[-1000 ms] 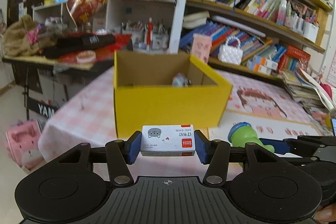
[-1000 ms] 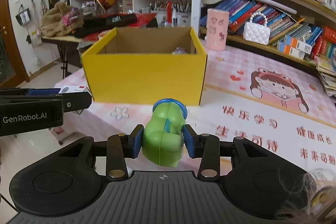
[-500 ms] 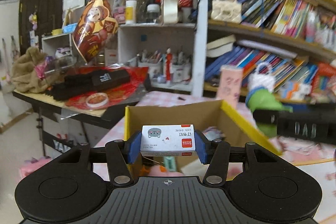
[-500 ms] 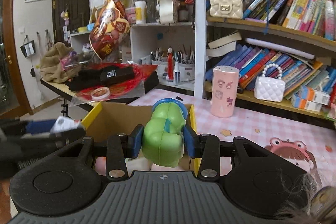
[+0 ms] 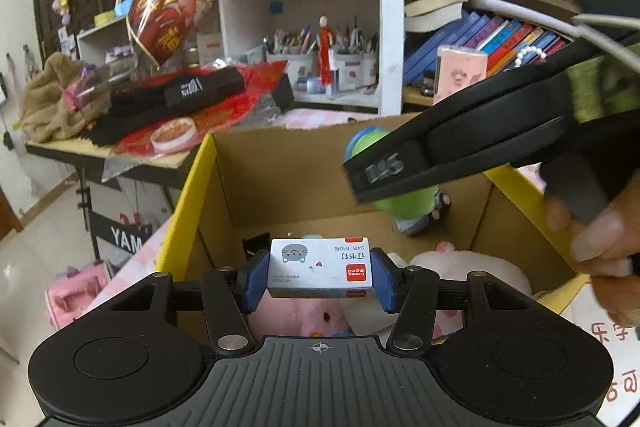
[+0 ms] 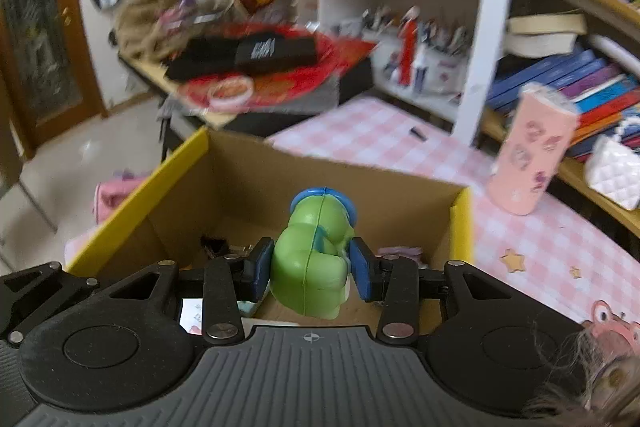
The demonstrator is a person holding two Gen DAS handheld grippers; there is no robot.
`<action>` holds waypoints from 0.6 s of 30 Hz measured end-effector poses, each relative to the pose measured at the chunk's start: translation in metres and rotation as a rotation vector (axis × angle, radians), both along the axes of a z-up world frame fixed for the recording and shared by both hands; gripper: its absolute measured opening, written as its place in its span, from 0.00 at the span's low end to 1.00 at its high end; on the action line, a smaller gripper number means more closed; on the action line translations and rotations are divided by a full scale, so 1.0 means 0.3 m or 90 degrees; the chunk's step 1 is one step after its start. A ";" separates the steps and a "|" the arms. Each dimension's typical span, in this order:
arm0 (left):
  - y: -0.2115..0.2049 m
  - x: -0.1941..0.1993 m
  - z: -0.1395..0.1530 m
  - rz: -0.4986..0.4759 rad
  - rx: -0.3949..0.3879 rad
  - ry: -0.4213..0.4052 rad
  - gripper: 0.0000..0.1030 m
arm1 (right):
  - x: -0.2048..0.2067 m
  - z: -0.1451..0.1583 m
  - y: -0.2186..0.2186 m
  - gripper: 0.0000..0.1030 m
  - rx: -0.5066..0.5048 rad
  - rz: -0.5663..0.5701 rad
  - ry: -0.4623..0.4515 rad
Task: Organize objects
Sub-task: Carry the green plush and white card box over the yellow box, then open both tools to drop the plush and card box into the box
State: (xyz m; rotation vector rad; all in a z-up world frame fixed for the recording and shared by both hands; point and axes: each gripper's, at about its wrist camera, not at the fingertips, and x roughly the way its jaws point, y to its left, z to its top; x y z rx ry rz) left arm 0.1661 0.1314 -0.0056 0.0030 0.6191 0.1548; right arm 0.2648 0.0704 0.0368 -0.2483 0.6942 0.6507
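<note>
nearest in the left wrist view, the left gripper [image 5: 319, 274] has its fingers clamped on the short ends of a small white staple box [image 5: 319, 269], so the box's long axis runs straight across from finger to finger. the box hangs above the open top of the yellow cardboard box [image 5: 182, 203], and right below it lie pink and white soft toys [image 5: 472, 267] on the box floor. the drop path is therefore straight down, with nothing but soft toys under it.

a little farther in, the right gripper [image 6: 312, 265] holds a green toy [image 6: 314, 259] between its fingers, the toy's blue-rimmed end pointing away from the camera. in the right wrist view the toy sits over the inside of the yellow cardboard box [image 6: 136, 195], within its walls. from the left wrist view the right gripper crosses in from the right, higher and deeper in the box than the staple box.

both things are already over the opening, so the likely next move is to release each. the left one looks lower and closer to the contents. beyond the box stands a pink cup [image 6: 532, 151] on the checked table [image 6: 380, 135].
</note>
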 end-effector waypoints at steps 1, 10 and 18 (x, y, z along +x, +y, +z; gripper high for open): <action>0.000 0.003 -0.002 0.003 -0.005 0.000 0.51 | 0.008 -0.014 0.012 0.37 -0.009 0.007 0.007; 0.001 0.015 -0.007 0.011 0.010 0.007 0.54 | 0.060 -0.087 0.035 0.44 -0.035 0.013 0.097; -0.007 -0.029 0.069 -0.001 0.028 -0.062 0.75 | -0.025 0.041 -0.069 0.57 0.047 -0.016 0.013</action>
